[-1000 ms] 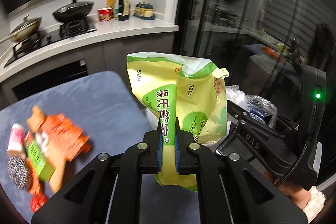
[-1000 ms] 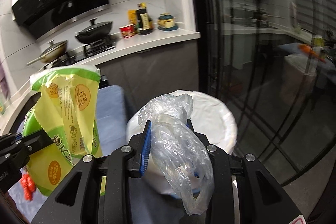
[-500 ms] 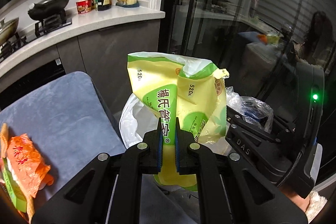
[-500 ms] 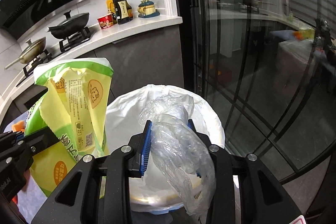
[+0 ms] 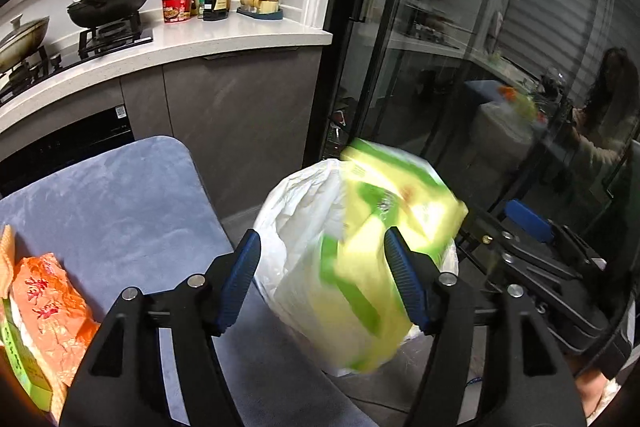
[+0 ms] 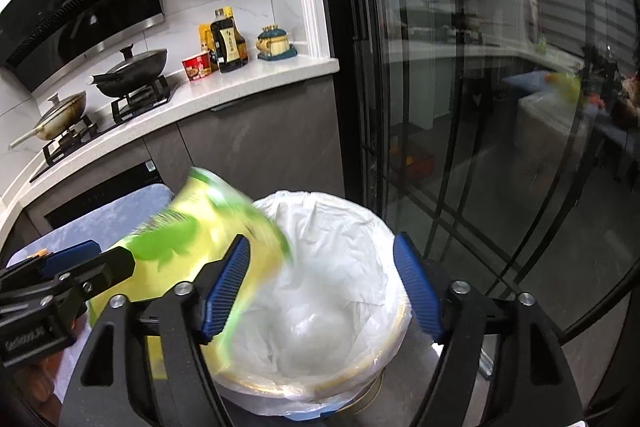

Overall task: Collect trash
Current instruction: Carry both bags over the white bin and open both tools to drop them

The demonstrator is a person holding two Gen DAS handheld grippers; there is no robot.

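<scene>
My left gripper is open and empty above the trash bin. The yellow-green food bag is blurred in mid-fall over the bin's white liner; in the right wrist view the bag tips over the bin's left rim. My right gripper is open and empty over the bin. A clear plastic bag lies inside the bin on the liner. My left gripper's body shows at the left of the right wrist view.
A blue-grey cloth-covered table lies to the left with an orange wrapper and a green box on it. A kitchen counter with pans and bottles stands behind. Glass doors stand to the right.
Both grippers have opened. The yellow-green bag has left my left gripper and is falling toward the bin. The clear plastic bag has dropped from my right gripper into the bin.
</scene>
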